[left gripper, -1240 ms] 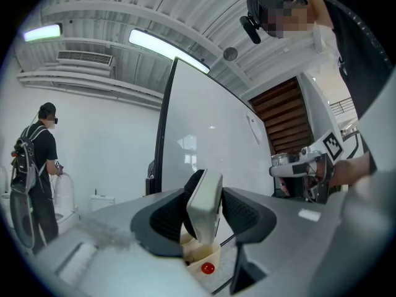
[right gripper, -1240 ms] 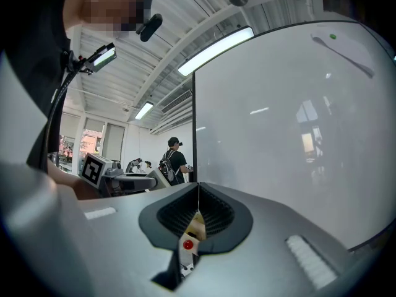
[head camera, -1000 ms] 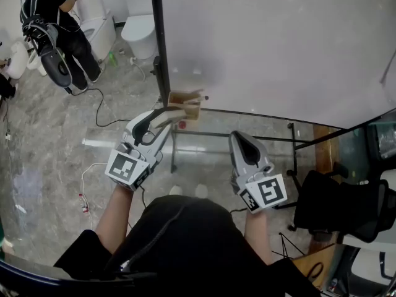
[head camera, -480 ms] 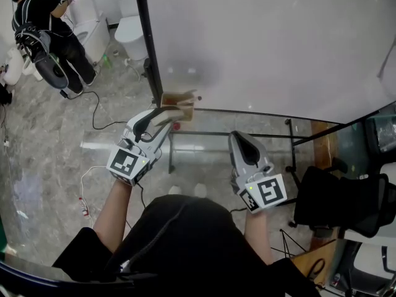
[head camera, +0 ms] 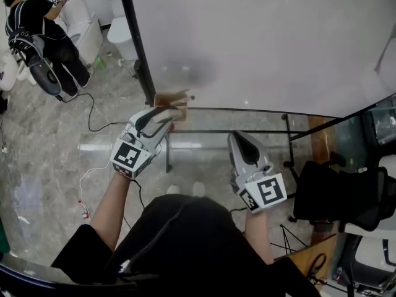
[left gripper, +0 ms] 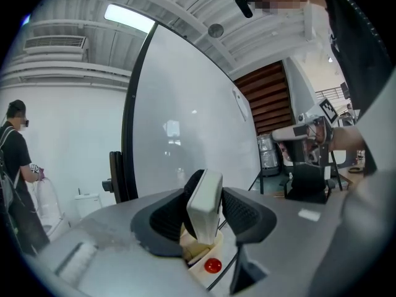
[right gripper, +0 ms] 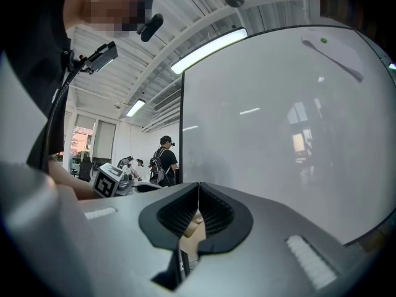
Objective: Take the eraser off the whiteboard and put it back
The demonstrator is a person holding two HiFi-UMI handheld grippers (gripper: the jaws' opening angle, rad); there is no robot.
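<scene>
Eraser [left gripper: 205,210], a white block, sits clamped upright between the pads of the left claw [left gripper: 208,192], just above a small cardboard box [head camera: 167,98] holding a red-topped thing [left gripper: 213,265] at the lower edge of the whiteboard [head camera: 266,36]; the right claw [right gripper: 198,197] is pressed together and empty, facing the board

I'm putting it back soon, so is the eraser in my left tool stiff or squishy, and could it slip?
Probably stiff: the eraser shows straight edges while clamped in the left tool. Likely light, being a thin block. Its smooth white face might slip.
</scene>
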